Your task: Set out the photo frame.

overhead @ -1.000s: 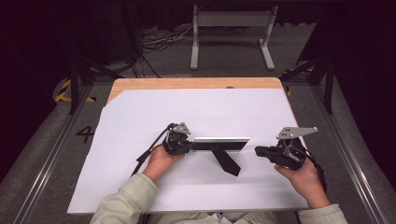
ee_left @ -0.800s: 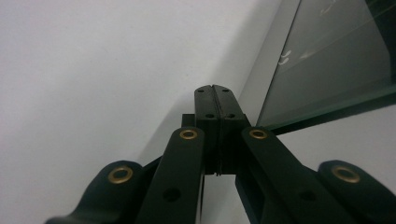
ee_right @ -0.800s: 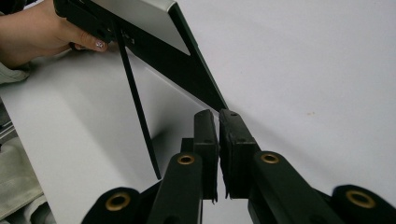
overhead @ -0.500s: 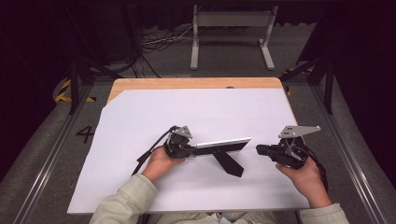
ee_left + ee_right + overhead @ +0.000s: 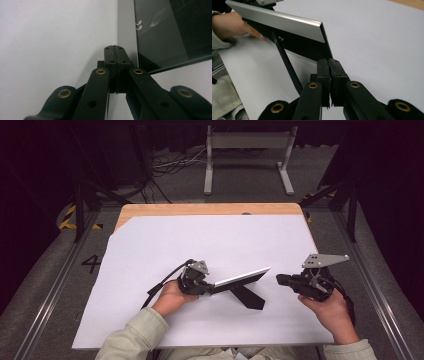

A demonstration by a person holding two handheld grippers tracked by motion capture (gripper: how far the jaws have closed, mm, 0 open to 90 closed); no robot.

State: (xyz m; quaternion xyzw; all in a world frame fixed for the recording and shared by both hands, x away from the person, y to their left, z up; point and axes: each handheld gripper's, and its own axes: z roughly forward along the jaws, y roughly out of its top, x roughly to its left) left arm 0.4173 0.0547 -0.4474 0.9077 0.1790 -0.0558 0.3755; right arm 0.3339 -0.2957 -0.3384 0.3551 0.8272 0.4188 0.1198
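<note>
Holding: left gripper (image 5: 212,287) clamps one end of a flat silver-edged panel with a dark glossy face and a black fold-out stand leg (image 5: 239,279), probably a picture frame or small display.
Left fingers: clenched on the panel's thin edge; in the left gripper view the pads (image 5: 116,56) meet over it, silver rim and dark face (image 5: 172,37) running off to the right.
Right gripper: (image 5: 281,279) sits just off the panel's free end, not touching it in the high view.
Right fingers: pressed together with nothing between them (image 5: 329,72); panel corner (image 5: 322,32) lies just beyond the tips.
Location: panel is near the front middle of the white-sheeted table (image 5: 150,250), tilted up on its long edge, with the leg (image 5: 247,297) splayed toward the person and resting on the sheet.
Handling, my read: stiff and light, thin metal rim, glossy face that likely scratches or cracks; smooth surfaces look slippery for pads.
Leg: hinged and thin, so it may swing or fold under load; don't lift by it.
Grip points: take the rim at the short ends, pads across the thickness, away from the face.
Risk: a one-end grip leaves a long lever, so the panel could twist in the pads; supporting the free end would steady it.
</note>
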